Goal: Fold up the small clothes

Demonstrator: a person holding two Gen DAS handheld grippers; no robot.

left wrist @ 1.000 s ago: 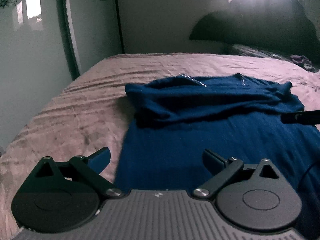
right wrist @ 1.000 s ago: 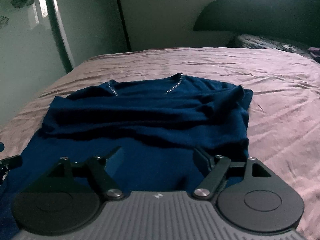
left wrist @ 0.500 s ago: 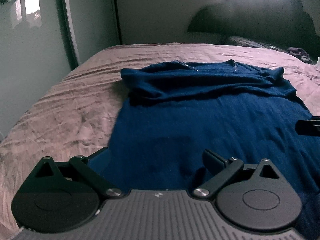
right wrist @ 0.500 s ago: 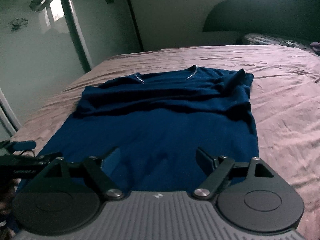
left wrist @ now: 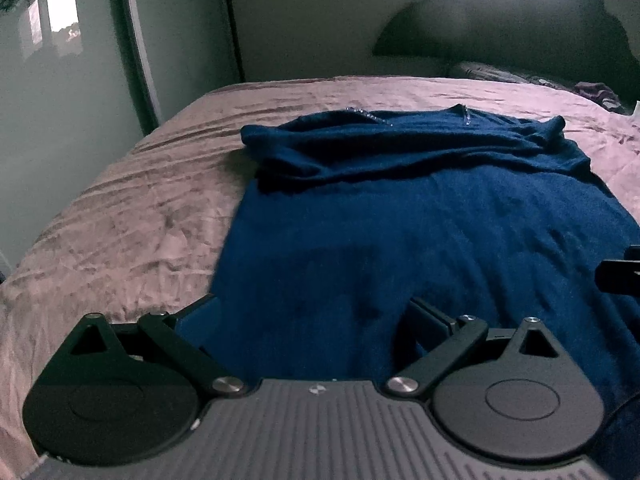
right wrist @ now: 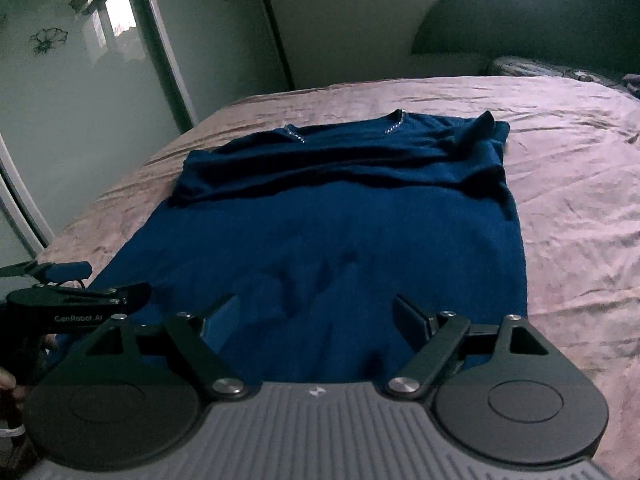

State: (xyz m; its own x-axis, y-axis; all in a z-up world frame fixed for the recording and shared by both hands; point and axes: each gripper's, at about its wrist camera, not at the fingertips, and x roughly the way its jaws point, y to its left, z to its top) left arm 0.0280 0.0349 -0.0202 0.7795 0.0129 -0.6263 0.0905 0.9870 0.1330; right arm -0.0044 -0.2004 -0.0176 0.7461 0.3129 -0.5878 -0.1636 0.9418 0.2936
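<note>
Pink, creased bedspread (left wrist: 120, 232) fills most of both views, with a dark headboard (right wrist: 540, 20) at twelve o'clock and glossy flowered wardrobe doors (right wrist: 80, 100) at ten. Spread flat on the bedspread lies the blue top (right wrist: 340, 240), neckline at twelve o'clock, hem at six; its sleeves appear folded in across the chest, leaving a thick band below the collar.

Judging by the layout, the step in hand is taking the hem corners to fold the body up toward the collar. To do it well, each gripper should pinch all layers right at a corner, lift both together and evenly, and carry the hem straight toward twelve o'clock so the edges meet the shoulders without skew.

Both tools tilt downward over the hem. Left gripper (left wrist: 316, 316) hovers above the hem's left portion, its jaws spread wide with only cloth beneath them, nothing pinched. Right gripper (right wrist: 316, 316) sits over the hem's right portion; its jaws have just been opening and stand wide, holding nothing. Each tool shows at the other's view edge.
</note>
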